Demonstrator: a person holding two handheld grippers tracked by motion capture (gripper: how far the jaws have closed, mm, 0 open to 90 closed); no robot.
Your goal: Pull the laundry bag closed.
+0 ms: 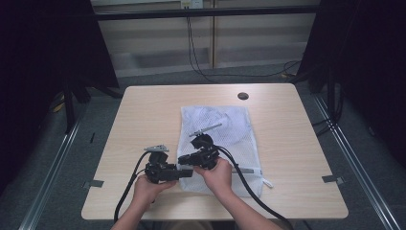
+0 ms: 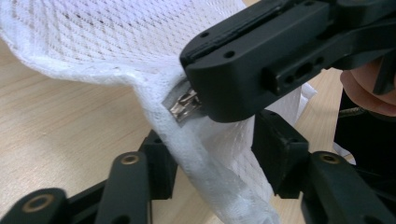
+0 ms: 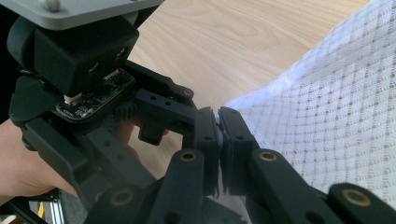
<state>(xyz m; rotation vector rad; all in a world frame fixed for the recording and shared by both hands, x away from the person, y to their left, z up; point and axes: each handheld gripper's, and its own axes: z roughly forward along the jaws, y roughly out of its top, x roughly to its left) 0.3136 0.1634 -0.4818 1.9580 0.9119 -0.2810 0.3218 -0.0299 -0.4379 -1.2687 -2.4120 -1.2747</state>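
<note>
right gripper (image 3: 218, 140) clamps the mesh bag (image 1: 215, 124) corner by the zip pull (image 2: 184, 103), left gripper (image 2: 205, 158) open astride the edge; bag unopened, zip work remains.

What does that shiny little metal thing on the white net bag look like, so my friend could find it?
Start at the wooden table, then the white mesh bag lying on it. At the bag's near left corner, where the two grippers meet, a small silver zipper pull pokes out beside the right gripper. It is the bag's one shiny part.
</note>
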